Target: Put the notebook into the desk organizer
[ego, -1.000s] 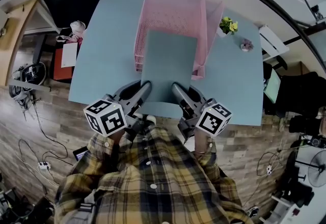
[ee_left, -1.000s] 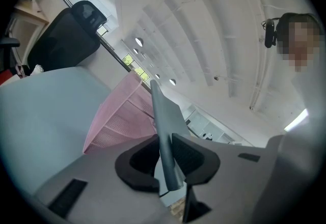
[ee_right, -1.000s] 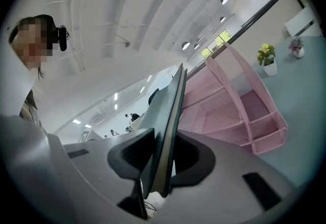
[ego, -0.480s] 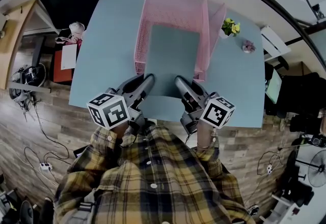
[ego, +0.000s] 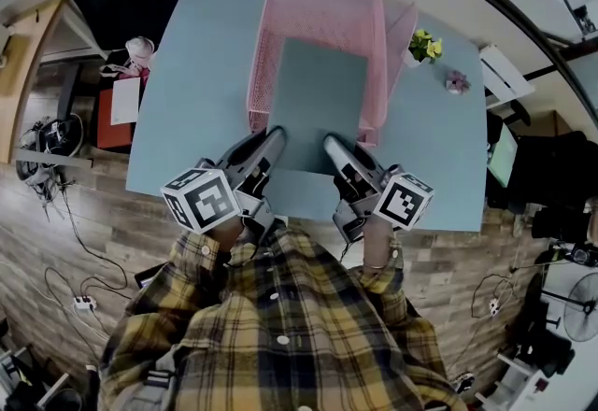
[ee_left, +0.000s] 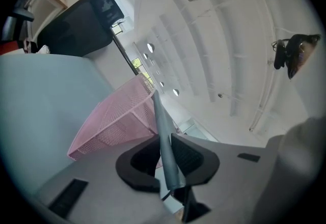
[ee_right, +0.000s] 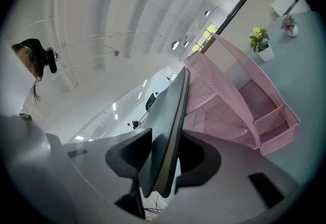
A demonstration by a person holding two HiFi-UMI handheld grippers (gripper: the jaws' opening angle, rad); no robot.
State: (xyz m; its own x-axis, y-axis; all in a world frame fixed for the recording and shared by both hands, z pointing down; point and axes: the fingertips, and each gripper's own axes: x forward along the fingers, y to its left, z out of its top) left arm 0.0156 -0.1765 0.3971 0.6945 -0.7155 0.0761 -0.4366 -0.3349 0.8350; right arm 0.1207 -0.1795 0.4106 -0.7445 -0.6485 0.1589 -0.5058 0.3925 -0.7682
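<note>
Notebook (ego: 318, 106), slate-grey, thin and matte, held flat above a pale blue table (ego: 201, 82), seen from overhead. Its far half already lies inside the pink desk organizer (ego: 322, 7) at twelve o'clock, and its near edge juts toward me.

My left gripper (ego: 274, 136) pinches that near edge at seven o'clock, with dark ribbed pads pressed on both covers. My right gripper (ego: 331, 142) pinches it at five o'clock. Its jaws have just been opening, though the notebook sits between them and the pads look to be touching it.

That is my worry. If the right side slackens first, the smooth cover may slip, and the book could twist about the left pinch and catch a corner on the organizer's wire-mesh wall. Pushing on while askew could also shove the light, open-weave tray away toward twelve.

The organizer is boxy, with tall slanted sides and a narrower compartment at its three o'clock. A small potted plant (ego: 422, 47) stands at two o'clock, just beyond that side wall.
</note>
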